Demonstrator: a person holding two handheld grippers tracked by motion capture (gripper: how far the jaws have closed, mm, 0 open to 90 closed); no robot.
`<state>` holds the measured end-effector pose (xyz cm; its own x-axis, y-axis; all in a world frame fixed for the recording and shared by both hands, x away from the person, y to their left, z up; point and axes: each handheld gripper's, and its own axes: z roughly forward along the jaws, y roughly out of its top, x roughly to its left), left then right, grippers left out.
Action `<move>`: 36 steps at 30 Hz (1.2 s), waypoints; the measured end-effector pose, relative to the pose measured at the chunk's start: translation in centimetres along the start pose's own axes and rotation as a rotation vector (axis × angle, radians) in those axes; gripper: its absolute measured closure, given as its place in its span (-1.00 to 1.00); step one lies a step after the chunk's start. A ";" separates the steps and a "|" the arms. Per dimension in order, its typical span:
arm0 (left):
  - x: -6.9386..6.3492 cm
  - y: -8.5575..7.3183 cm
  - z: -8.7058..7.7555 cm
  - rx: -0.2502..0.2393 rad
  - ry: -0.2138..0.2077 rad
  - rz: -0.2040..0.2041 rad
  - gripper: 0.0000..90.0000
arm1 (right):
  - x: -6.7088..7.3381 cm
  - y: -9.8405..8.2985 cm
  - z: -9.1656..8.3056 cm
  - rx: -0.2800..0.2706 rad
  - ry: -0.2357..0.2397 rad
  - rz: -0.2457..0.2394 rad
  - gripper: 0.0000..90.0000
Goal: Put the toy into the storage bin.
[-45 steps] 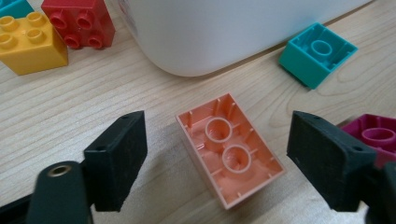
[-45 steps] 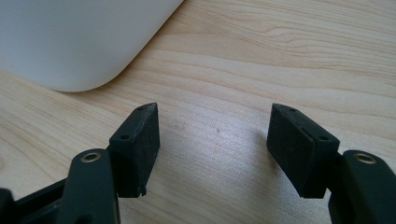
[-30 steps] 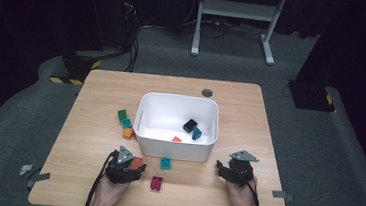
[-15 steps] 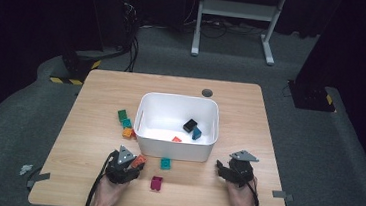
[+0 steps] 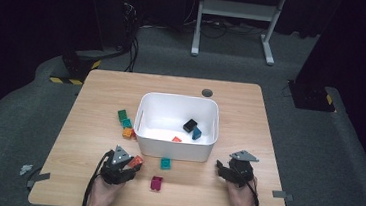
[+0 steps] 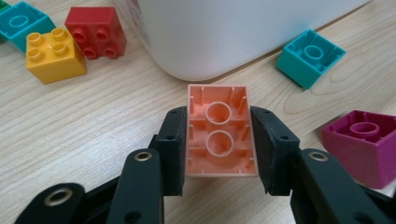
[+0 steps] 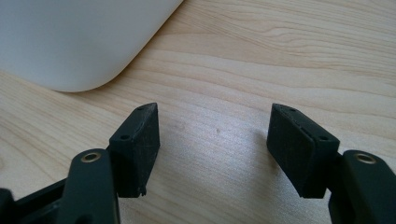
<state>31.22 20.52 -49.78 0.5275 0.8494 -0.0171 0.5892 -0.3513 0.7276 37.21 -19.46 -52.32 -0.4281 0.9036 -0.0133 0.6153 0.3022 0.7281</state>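
Note:
My left gripper (image 6: 219,128) is shut on a salmon-orange brick (image 6: 220,135), held by its long sides with the hollow underside facing the camera. From above, that gripper (image 5: 126,165) sits near the table's front left, with the brick (image 5: 136,161) at its tip, just short of the white bin (image 5: 174,151). My right gripper (image 7: 215,123) stands open over bare wood with nothing between its fingers. In the high view it (image 5: 224,168) is off the bin's front right corner.
Loose bricks lie nearby: teal (image 6: 310,56), magenta (image 6: 366,147), yellow (image 6: 53,53), red (image 6: 95,30). Seen from above, teal (image 5: 165,163) and magenta (image 5: 156,183) lie between the grippers, and a green one (image 5: 122,114) lies left of the bin. The bin holds black (image 5: 190,125), blue (image 5: 197,133) and red (image 5: 177,139) bricks.

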 end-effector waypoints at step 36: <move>5.0 5.5 -7.3 -0.118 -0.102 -0.038 0.31 | 0.0 0.0 0.0 0.000 0.000 -0.001 -0.23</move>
<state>32.59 25.74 -40.85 0.5692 0.8147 -0.1107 0.5371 -0.2664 0.8004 37.22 -19.47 -52.32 -0.4287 0.9033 -0.0137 0.6147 0.3028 0.7284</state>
